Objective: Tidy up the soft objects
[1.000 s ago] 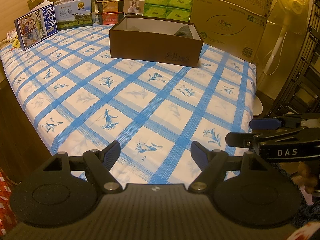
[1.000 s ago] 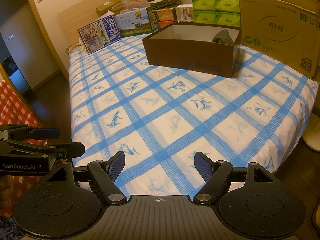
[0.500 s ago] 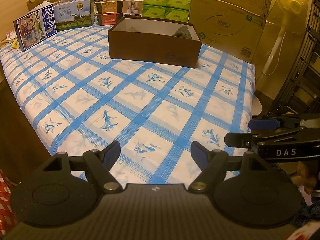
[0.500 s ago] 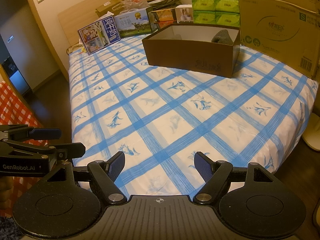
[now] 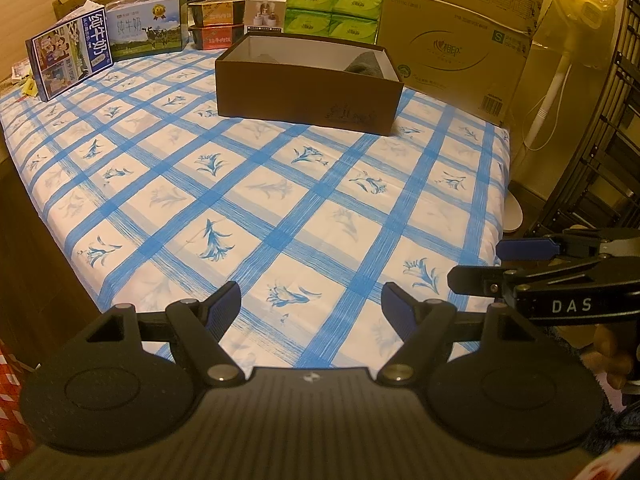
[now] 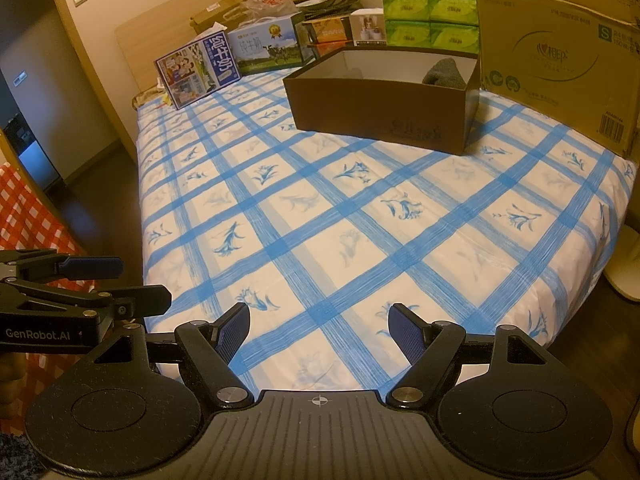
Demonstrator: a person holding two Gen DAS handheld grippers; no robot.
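A brown open box (image 5: pixel 308 92) (image 6: pixel 380 104) stands toward the far side of a bed covered with a blue-checked sheet (image 5: pixel 256 200) (image 6: pixel 360 220). A grey soft item (image 5: pixel 365 64) (image 6: pixel 442 72) lies in its right end; the rest of its inside is hidden by the wall. My left gripper (image 5: pixel 311 306) hangs open over the bed's near edge, nothing between its fingers. My right gripper (image 6: pixel 319 326) is also open and empty, side by side with the left one. Each shows at the edge of the other's view: the right gripper (image 5: pixel 480 264), the left gripper (image 6: pixel 140 284).
Milk cartons (image 5: pixel 72 58) (image 6: pixel 198 68), green tissue packs (image 5: pixel 332 10) (image 6: pixel 430 18) and a large cardboard box (image 5: pixel 460 40) (image 6: pixel 560 52) line the bed's far side. A standing fan (image 5: pixel 556 80) and a black rack (image 5: pixel 608 128) are to the right. A red-checked cloth (image 6: pixel 28 216) lies to the left.
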